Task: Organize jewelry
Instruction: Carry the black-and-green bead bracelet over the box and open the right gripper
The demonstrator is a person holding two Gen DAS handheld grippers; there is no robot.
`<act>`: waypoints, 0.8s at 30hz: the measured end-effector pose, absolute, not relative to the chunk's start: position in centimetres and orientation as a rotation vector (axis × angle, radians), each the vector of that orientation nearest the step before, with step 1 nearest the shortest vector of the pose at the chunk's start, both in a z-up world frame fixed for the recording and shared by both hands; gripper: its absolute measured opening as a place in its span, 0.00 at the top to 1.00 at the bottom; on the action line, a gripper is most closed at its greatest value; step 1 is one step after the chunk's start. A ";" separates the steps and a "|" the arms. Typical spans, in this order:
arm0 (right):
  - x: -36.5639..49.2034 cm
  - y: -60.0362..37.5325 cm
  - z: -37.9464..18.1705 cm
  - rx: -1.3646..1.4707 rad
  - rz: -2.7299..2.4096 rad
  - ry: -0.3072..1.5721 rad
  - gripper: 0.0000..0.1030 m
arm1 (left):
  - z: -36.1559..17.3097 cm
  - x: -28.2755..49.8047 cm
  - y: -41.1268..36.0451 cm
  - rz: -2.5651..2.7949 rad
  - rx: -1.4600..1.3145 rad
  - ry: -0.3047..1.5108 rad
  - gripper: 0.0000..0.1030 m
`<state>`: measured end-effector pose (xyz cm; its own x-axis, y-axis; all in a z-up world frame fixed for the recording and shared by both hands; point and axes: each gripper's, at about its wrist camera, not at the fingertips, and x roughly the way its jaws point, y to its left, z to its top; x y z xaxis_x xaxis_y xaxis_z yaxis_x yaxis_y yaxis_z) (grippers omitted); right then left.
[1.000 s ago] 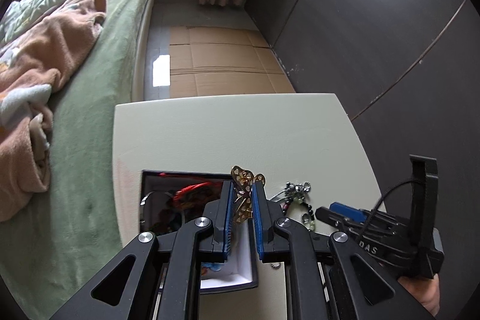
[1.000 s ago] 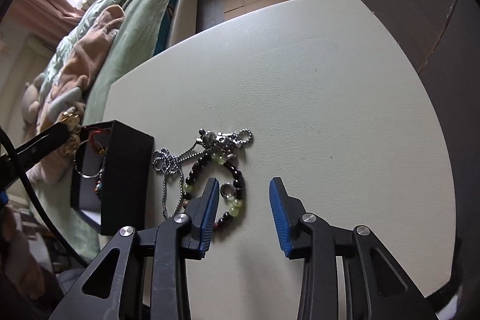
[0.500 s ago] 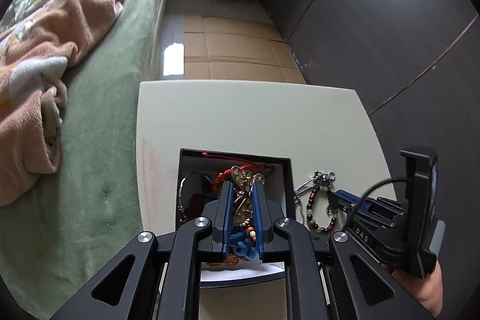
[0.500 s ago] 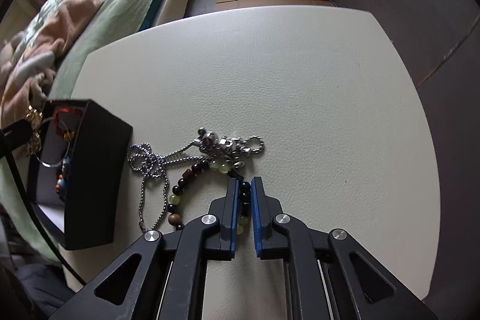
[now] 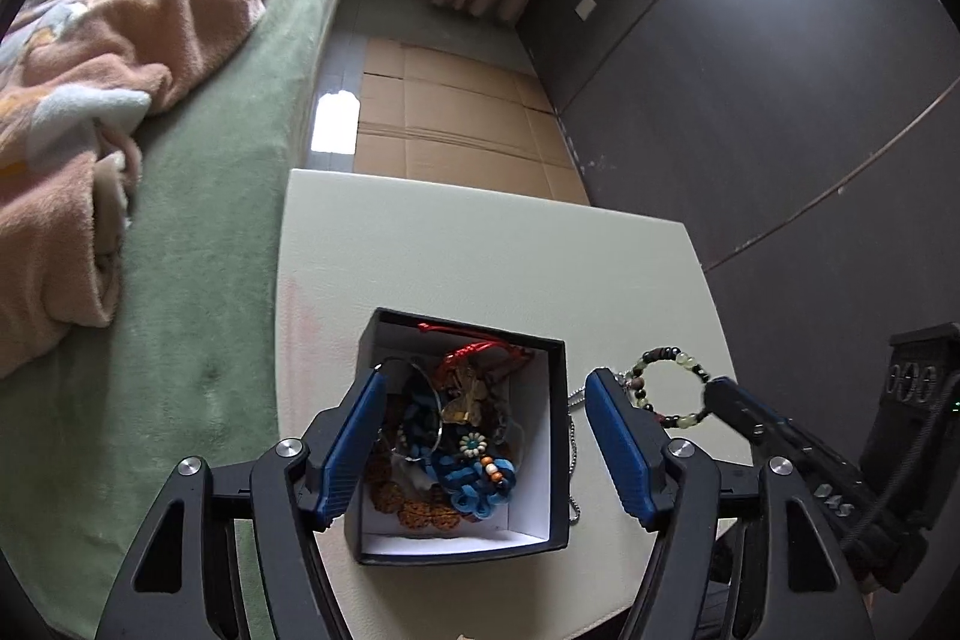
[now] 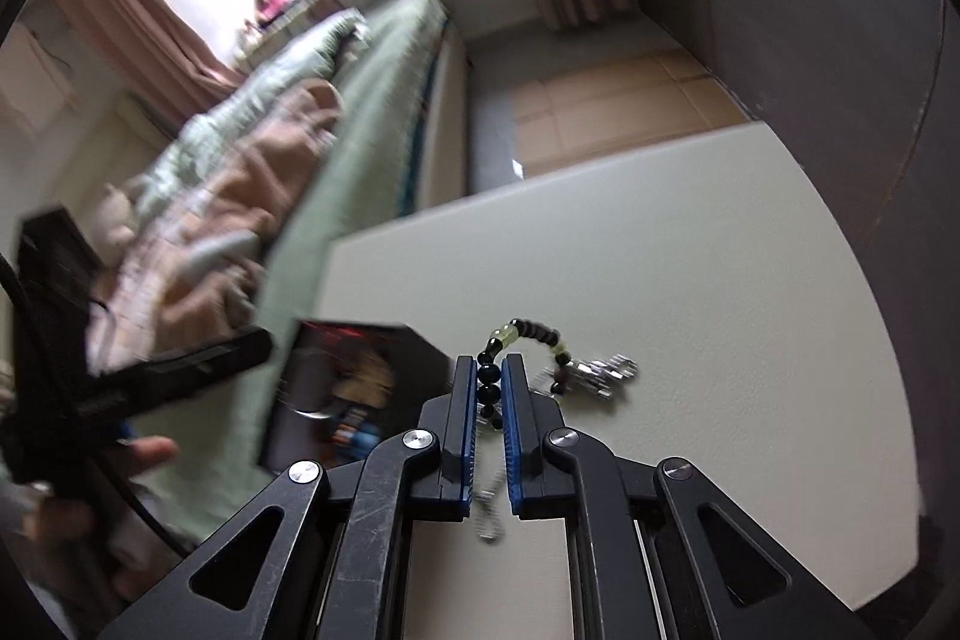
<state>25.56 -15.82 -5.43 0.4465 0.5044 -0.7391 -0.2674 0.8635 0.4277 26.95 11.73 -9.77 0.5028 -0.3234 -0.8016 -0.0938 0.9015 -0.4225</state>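
Right tool [image 6: 486, 388] pinching bead bracelet [image 6: 528, 334], seemingly lifted, left tool [image 5: 480, 436] spread

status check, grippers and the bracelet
Left gripper open over box, empty. Right gripper shut on bracelet, lifted off table. Chain beside box; path clear.

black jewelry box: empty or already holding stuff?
Holding stuff. The lidless black square jewelry box shows a heap inside: red cord, gold butterfly piece, blue knotted cord.
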 end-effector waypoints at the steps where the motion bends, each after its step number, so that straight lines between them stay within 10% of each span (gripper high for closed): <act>1: 25.5 -15.8 -5.0 0.280 0.499 0.989 0.91 | -9.7 26.7 12.0 -0.139 -0.458 1.040 0.32; 24: 25.1 -5.8 -3.8 0.401 0.751 0.962 0.91 | -8.4 24.8 18.9 0.036 -0.545 0.927 0.20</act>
